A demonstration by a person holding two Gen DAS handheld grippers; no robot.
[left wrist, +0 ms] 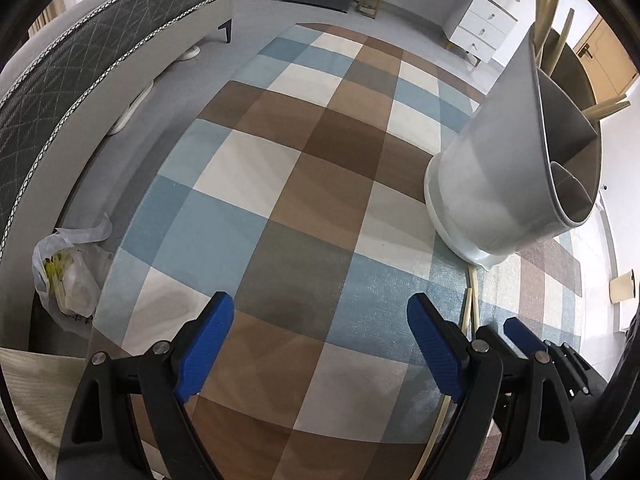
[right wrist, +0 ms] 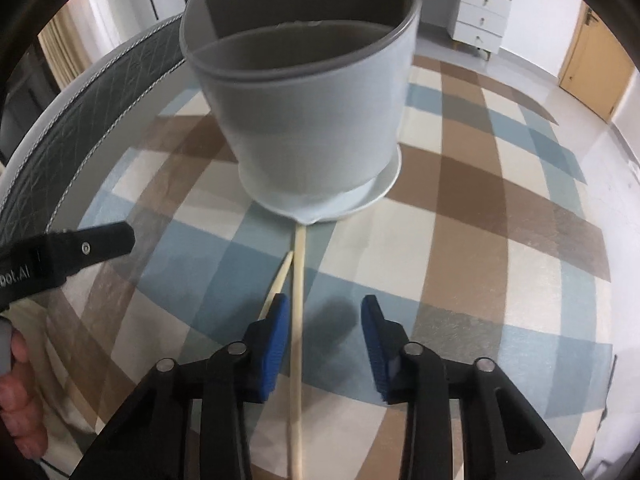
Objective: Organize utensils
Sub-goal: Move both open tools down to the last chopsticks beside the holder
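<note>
Two chopsticks (right wrist: 297,320) lie on the rug (right wrist: 480,240) near the gray holder (right wrist: 312,128) where others already stand, the right tongs (right wrist: 324,340) half-closed around one, the left tongs (left wrist: 320,344) wide and empty.

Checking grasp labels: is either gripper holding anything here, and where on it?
Nothing is held. The left gripper is open over bare carpet. The right gripper straddles a chopstick lying on the carpet, pads not touching it.

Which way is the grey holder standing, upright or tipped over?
Upright. The holder rests on its white base, its open rim facing up.
</note>
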